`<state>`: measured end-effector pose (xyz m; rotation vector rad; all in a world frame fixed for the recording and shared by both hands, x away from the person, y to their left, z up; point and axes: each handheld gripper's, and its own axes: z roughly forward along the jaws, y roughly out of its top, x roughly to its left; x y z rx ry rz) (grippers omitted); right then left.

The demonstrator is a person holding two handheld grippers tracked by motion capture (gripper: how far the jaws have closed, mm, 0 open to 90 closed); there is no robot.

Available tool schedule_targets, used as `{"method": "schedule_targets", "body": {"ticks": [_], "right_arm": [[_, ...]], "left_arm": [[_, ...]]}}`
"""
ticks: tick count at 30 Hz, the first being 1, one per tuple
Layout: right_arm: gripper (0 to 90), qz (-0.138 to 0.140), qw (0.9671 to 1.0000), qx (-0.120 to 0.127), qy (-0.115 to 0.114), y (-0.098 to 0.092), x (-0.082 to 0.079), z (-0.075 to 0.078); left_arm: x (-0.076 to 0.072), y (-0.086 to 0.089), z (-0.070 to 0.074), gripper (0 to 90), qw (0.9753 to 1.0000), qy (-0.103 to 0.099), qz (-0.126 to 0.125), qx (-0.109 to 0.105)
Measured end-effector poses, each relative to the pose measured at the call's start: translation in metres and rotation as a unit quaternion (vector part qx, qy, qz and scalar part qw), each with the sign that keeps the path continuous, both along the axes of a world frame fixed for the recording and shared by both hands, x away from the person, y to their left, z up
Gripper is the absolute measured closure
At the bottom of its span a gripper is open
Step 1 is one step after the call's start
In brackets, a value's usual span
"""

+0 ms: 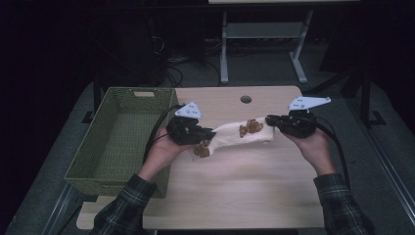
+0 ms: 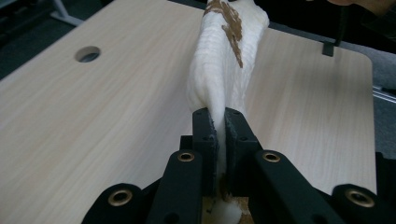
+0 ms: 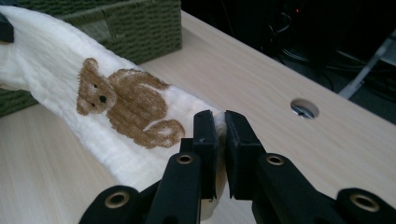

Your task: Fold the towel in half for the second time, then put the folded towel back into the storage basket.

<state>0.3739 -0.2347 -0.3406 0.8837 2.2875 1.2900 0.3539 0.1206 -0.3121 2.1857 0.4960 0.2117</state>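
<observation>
Claws first: we hold the left claw (image 1: 211, 132) and right claw (image 1: 268, 119) each pinched on one end of the sock (image 1: 240, 133), its long axis stretched between them above the bench (image 1: 235, 191); the basket (image 1: 117, 142) lies beyond the left claw.

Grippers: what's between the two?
The white bear-print cloth spans from the left gripper to the right gripper, seen in the high view.
</observation>
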Motion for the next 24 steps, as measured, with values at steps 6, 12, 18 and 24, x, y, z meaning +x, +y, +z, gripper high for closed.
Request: {"method": "schedule_targets", "body": {"ticks": [6,12,18,24], "right_arm": [[83.5,0.017,0.9998,-0.001,-0.007,0.023,0.012,0.015],[83.5,0.040,0.9991,0.001,-0.013,0.056,0.028,0.028],[83.5,0.059,0.9981,0.000,-0.020,0.081,0.039,0.040],[83.5,0.082,0.9963,0.002,-0.024,0.105,0.051,0.050]], "left_arm": [[-0.002,0.022,0.013,84.4,0.9998,-0.012,0.019,-0.002],[-0.008,0.051,0.027,84.4,0.9985,-0.028,0.046,-0.008],[-0.012,0.074,0.035,84.4,0.9969,-0.037,0.068,-0.017],[-0.017,0.096,0.040,84.4,0.9944,-0.040,0.096,-0.018]]}}
